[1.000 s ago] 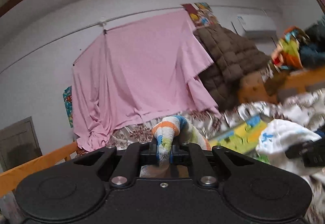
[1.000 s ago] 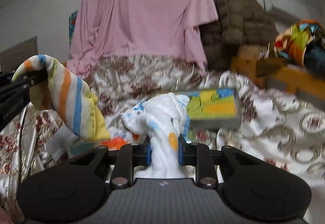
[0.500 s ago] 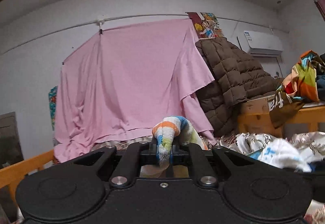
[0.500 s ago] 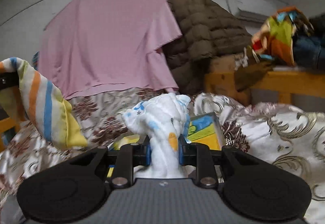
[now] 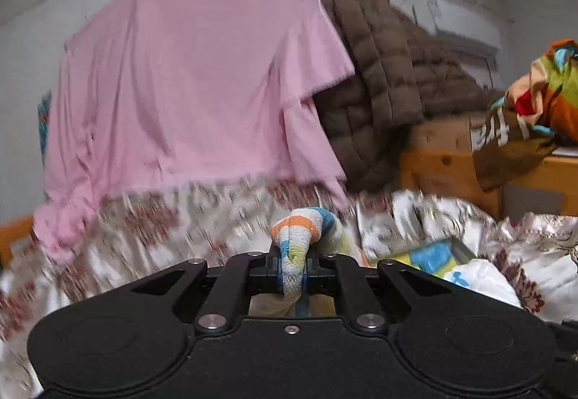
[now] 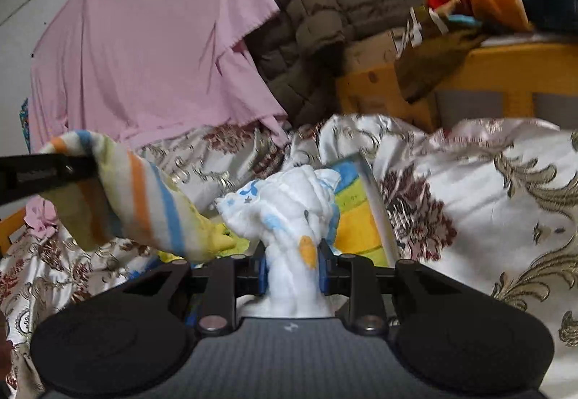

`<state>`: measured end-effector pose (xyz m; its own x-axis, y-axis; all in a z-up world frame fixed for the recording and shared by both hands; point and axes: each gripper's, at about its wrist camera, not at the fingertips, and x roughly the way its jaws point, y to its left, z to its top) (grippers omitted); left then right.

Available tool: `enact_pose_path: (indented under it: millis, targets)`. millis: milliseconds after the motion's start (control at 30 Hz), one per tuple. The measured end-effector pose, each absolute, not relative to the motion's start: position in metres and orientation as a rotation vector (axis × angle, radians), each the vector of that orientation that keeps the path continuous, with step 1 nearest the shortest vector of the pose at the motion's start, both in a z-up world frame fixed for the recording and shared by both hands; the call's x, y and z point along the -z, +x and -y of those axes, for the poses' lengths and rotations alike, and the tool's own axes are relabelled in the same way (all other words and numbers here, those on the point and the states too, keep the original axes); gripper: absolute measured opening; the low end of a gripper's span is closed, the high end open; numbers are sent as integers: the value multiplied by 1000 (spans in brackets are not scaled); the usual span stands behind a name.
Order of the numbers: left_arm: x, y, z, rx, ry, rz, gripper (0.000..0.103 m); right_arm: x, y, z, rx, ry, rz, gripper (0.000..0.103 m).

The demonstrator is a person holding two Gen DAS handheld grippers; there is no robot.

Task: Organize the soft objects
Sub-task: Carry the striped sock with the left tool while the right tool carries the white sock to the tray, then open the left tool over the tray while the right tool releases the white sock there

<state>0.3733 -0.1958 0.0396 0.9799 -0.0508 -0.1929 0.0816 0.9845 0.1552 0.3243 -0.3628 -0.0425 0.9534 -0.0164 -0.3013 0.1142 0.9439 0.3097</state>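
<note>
Gripping striped cloth (image 5: 301,240), tongs (image 5: 292,272) above bedspread (image 5: 180,222).

The right hand-held gripper (image 6: 292,267) pinches a bunched white printed cloth (image 6: 289,211); at left, the left hand-held gripper (image 6: 86,166) grips a striped cloth (image 6: 151,207); a colourful box (image 6: 361,211) lies on the floral bedspread (image 6: 487,196); pink sheet (image 6: 155,48) hangs behind.
</note>
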Motion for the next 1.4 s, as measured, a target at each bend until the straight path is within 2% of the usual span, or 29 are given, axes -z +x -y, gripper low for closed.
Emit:
enact_pose_path:
  millis: [67,167,367,467,567,633,700,867,933,1000,1233,1400]
  targets:
    - [-31,385,198,77,148,-249,9,44,327,362,69,332,-315,31]
    - [-19,401,197,90,114,-358,9,43,332,360,61,326,-343,39]
    - [-1,423,190,70,75,-549,10,42,334,355,46,307,-372,48]
    - [3,426,183,50,64,-595,14,42,335,352,40,297,-379,58]
    - [4,422,179,55,83,-598,23,41,334,349,42,283,-381,65]
    - [3,419,178,63,94,-594,39,42,334,349,44,278,-384,71]
    - [1,416,177,69,97,-592,46,42,334,348,45,273,-391,75]
    - [-3,408,175,71,112,-588,55,40,331,346,37,260,-395,85]
    - [-5,404,173,69,115,-581,67,39,327,346,42,263,-382,92]
    - [-7,399,168,74,110,-570,73,37,324,347,45,259,-375,93]
    - [-20,380,147,65,72,-547,84,25,307,351,54,275,-339,100]
    - [-32,355,133,67,59,-505,88,11,284,345,56,260,-291,103]
